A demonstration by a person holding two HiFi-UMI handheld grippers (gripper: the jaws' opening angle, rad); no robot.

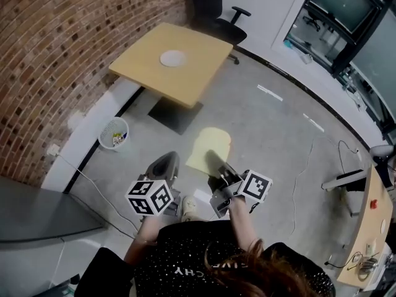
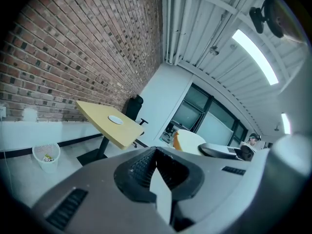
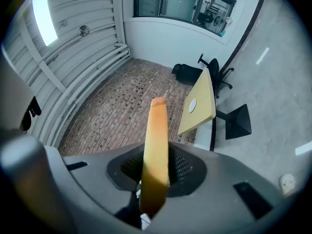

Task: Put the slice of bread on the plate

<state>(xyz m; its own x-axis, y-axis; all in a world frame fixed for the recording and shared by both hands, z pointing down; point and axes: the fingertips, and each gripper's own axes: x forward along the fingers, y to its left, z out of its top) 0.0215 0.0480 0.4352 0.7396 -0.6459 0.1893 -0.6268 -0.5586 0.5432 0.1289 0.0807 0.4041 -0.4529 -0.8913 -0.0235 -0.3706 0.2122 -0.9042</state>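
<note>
My right gripper (image 1: 215, 164) is shut on a pale yellow slice of bread (image 1: 209, 150), holding it flat over the grey floor. In the right gripper view the slice (image 3: 156, 147) stands edge-on between the jaws of that gripper (image 3: 155, 182). My left gripper (image 1: 165, 163) hangs beside it at the left, jaws together with nothing in them; the left gripper view shows its closed jaws (image 2: 159, 178) and the bread (image 2: 188, 141) to their right. The white plate (image 1: 172, 58) lies on a wooden table (image 1: 198, 73) well ahead, apart from both grippers; it also shows as a small plate (image 2: 115, 120) and plate (image 3: 192, 105).
A brick wall (image 1: 55, 54) runs along the left. A white wastebasket (image 1: 114, 133) stands by it. A black office chair (image 1: 216, 8) sits behind the table. Cables trail over the floor at the right, near another desk (image 1: 370, 228). The person's shoe (image 1: 189, 208) is below the grippers.
</note>
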